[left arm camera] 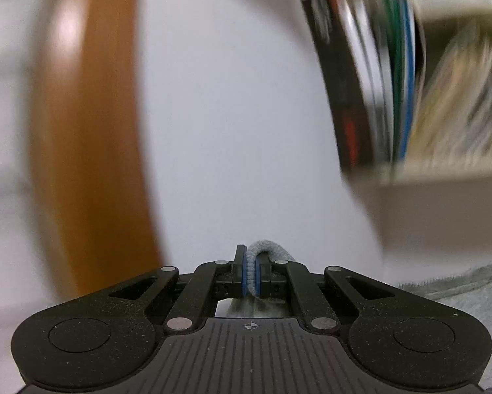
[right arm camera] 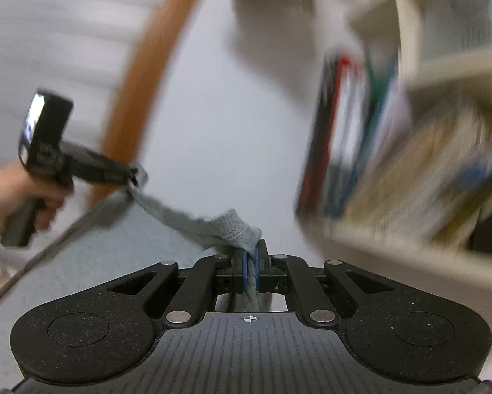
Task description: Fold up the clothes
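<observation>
Two grippers are seen clamped on one grey garment (right arm camera: 180,220). The left gripper (left arm camera: 251,272) is closed on a bunched fold of the grey knit, which is pinched between its blue pads and loops up over the right-hand finger. The right gripper (right arm camera: 252,267) is likewise closed on the cloth, an edge band being nipped between its fingers.

In the right wrist view the left gripper (right arm camera: 132,177) is seen off to the left and further out, held in a hand (right arm camera: 19,197). The hem is stretched between the two pinch points as a nearly taut strip, so the long axis of the held edge runs from the right claw out and leftward to the left claw. The rest of the garment is seen hanging or spreading below that strip at lower left; where it ends cannot be told.

Both views are heavily motion-blurred. A shelf of books (right arm camera: 361,138) is seen at right, a wooden band (left arm camera: 91,131) at left, against a white wall.

Stage is judged loosely: the cloth is held up by one edge, which fits either spreading it out or carrying an edge over for a fold. No fold line can be made out.
</observation>
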{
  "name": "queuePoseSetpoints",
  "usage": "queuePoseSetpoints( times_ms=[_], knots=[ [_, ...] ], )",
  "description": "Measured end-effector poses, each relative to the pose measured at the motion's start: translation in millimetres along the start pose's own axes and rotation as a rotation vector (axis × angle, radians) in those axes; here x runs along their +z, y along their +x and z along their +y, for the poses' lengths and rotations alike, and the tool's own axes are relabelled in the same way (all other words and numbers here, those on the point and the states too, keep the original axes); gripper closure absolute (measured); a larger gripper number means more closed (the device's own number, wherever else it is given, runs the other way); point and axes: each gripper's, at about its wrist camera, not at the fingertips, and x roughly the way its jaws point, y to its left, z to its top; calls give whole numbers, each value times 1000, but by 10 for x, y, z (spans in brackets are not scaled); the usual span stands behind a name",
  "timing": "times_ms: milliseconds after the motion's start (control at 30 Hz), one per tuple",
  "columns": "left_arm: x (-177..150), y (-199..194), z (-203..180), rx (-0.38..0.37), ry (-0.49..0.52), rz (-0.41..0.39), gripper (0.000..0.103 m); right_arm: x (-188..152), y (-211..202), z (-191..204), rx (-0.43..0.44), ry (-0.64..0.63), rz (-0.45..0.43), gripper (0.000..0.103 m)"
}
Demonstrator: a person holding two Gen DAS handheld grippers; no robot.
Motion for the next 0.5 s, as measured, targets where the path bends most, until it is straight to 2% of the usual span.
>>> queuePoseSetpoints(
  times_ms=[133, 167, 233, 267, 300, 367, 400, 467, 500],
  knots=[
    [-919, 981, -334, -83, 12, 239, 97, -1086, 886, -205, -45, 63, 235, 98],
    [-1156, 1103, -400, -114, 11, 304, 93, -1351, 1056, -243, -61, 79, 292, 98],
    [-1632, 1348, -532, -175, 8, 432, 78, -1922, 1402, -344, -84, 132, 427, 97],
    [-1869, 1470, -598, -206, 7, 496, 76, -2132, 1506, -381, -96, 145, 467, 96],
    [-2104, 1590, -663, -236, 6, 559, 71, -2334, 1599, -424, -113, 161, 507, 90],
    [-2345, 1597, -717, -244, 33, 593, 59, -2633, 1750, -513, -127, 197, 588, 82],
    [-2397, 1578, -720, -248, 41, 600, 54, -2692, 1779, -533, -125, 200, 593, 79],
    [-2472, 1526, -716, -263, 57, 609, 46, -2756, 1823, -534, -137, 183, 592, 67],
    [-2494, 1493, -708, -273, 64, 611, 42, -2748, 1850, -511, -154, 160, 585, 54]
  ],
)
